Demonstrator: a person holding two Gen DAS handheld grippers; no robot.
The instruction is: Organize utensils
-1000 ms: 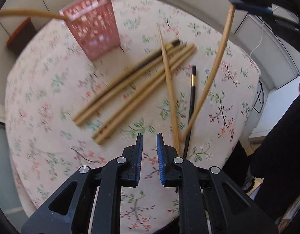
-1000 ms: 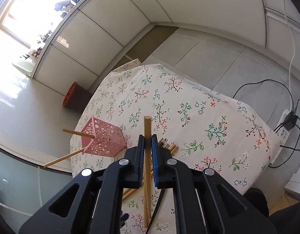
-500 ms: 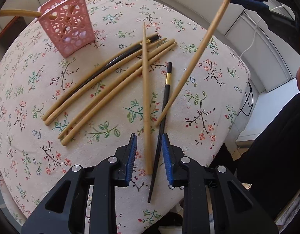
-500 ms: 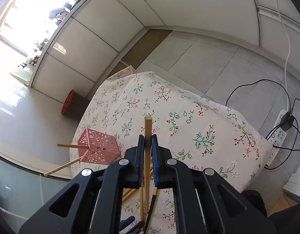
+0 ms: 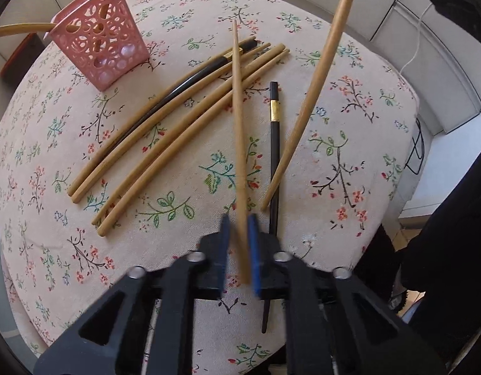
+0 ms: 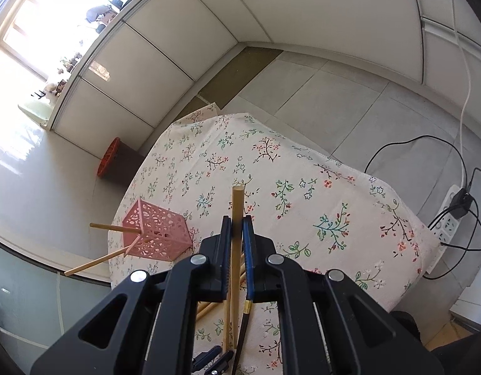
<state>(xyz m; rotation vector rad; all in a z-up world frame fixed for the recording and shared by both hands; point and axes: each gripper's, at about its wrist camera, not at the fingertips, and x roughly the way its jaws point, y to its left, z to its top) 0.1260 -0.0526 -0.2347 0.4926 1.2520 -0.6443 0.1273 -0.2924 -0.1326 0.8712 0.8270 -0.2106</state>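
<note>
My left gripper (image 5: 239,240) points steeply down at the floral tablecloth (image 5: 350,143), and its jaws are closing on the near end of a wooden chopstick (image 5: 239,125) that lies across the others. My right gripper (image 6: 237,237) is shut on another wooden chopstick (image 6: 237,200), also seen as the raised chopstick (image 5: 315,87) slanting above the table. Several wooden chopsticks (image 5: 165,143) and two black chopsticks (image 5: 274,143) lie on the cloth. The pink perforated basket (image 5: 106,47) stands at the far left with two chopsticks in it.
The table's near edge drops off just below my left gripper. A person's dark clothing (image 5: 443,250) stands at the right. On the floor are a power strip with cables (image 6: 450,218) and a red-rimmed bin (image 6: 110,159).
My left gripper came down towards the cloth, widened its jaws around the crossing wooden chopstick, then closed on it. The right gripper kept its chopstick almost still.
</note>
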